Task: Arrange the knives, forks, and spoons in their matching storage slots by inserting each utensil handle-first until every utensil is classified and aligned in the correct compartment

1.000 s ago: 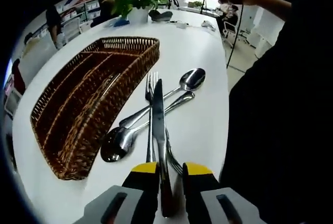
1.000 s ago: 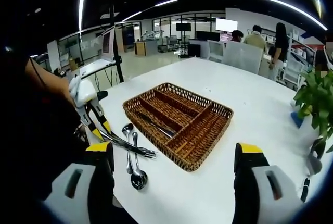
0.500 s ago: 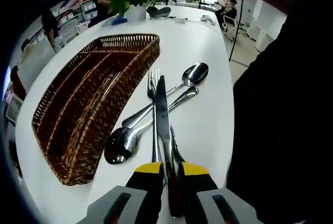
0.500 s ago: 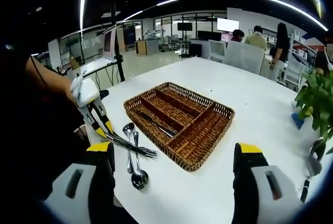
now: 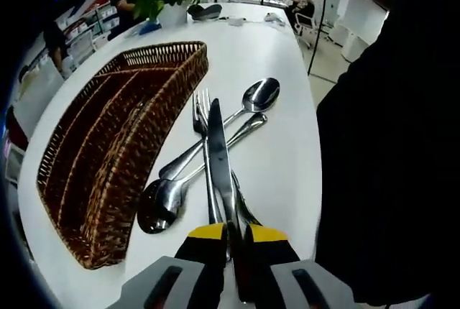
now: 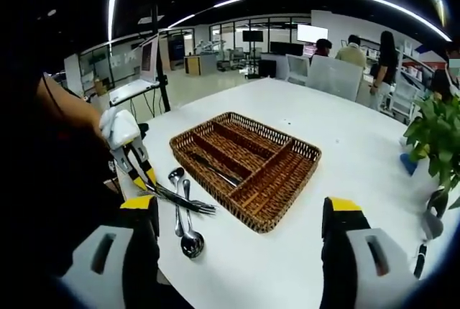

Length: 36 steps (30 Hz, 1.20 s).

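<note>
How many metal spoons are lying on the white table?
2. Both shiny metal spoons lie crossed beside the brown wicker tray: one bowl points far, the other near. The knife and fork lie over their handles.

Bare table beyond basket; plant at far edge

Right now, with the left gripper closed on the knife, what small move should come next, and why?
Probably lift the knife straight up. The left gripper grips its handle, but the blade lies across the fork and two spoons, so dragging it toward the basket could scatter them.
</note>
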Each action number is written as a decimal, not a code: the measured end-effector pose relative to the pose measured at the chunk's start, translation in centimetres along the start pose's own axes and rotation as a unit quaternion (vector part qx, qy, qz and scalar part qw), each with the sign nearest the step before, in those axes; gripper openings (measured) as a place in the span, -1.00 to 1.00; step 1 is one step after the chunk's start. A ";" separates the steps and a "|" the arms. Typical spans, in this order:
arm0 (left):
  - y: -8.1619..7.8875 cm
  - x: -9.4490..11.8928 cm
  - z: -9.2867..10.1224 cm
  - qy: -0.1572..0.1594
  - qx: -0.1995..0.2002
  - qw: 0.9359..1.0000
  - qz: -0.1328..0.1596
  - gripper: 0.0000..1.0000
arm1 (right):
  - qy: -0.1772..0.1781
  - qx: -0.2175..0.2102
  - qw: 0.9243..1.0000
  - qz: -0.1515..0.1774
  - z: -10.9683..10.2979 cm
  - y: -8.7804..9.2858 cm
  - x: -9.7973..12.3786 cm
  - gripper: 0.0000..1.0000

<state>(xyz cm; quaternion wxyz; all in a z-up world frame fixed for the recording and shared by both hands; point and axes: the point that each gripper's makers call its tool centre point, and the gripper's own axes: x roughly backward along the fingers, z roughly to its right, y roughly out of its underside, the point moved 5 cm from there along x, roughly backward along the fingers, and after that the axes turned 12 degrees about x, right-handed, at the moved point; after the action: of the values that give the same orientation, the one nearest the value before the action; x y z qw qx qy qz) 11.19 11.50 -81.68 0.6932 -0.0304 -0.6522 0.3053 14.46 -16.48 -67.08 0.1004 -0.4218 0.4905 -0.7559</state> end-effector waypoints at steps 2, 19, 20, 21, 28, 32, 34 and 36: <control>-0.1 -0.1 -0.1 -0.007 -0.007 1.000 -0.002 -0.78 | 0.000 0.001 1.000 -0.001 0.0 0.0 0.0 0.92; 0.0 -0.2 0.2 -0.009 -0.024 1.000 -0.006 -0.88 | 0.001 -0.003 1.000 -0.003 0.4 0.2 -0.3 0.91; 0.2 -0.1 0.2 -0.009 -0.023 1.000 -0.013 -0.88 | 0.001 -0.003 1.000 -0.003 0.4 0.2 -0.3 0.91; 0.2 0.0 0.1 -0.010 -0.023 1.000 -0.014 -0.88 | 0.001 -0.003 1.000 -0.003 0.4 0.2 -0.3 0.91; 1.2 0.5 0.5 -0.010 -0.004 1.000 -0.020 -0.79 | 0.001 -0.002 1.000 -0.003 0.4 0.3 -0.4 0.90; 2.0 0.0 0.8 -0.019 -0.008 0.999 -0.042 -0.73 | -0.002 -0.001 1.000 -0.003 0.3 0.2 -0.5 0.90; 1.9 -0.2 0.8 -0.022 0.000 0.999 -0.039 -0.72 | -0.002 0.000 1.000 -0.002 0.2 0.2 -0.5 0.90; 1.9 -0.3 0.8 -0.027 0.006 0.999 -0.039 -0.73 | -0.002 0.000 1.000 -0.002 0.1 0.1 -0.5 0.90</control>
<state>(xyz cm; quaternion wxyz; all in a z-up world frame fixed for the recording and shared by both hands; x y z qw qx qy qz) 9.75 12.64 -82.65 0.6867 0.0078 -0.6696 0.2828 14.81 -16.34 -67.44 0.0999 -0.4239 0.4897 -0.7554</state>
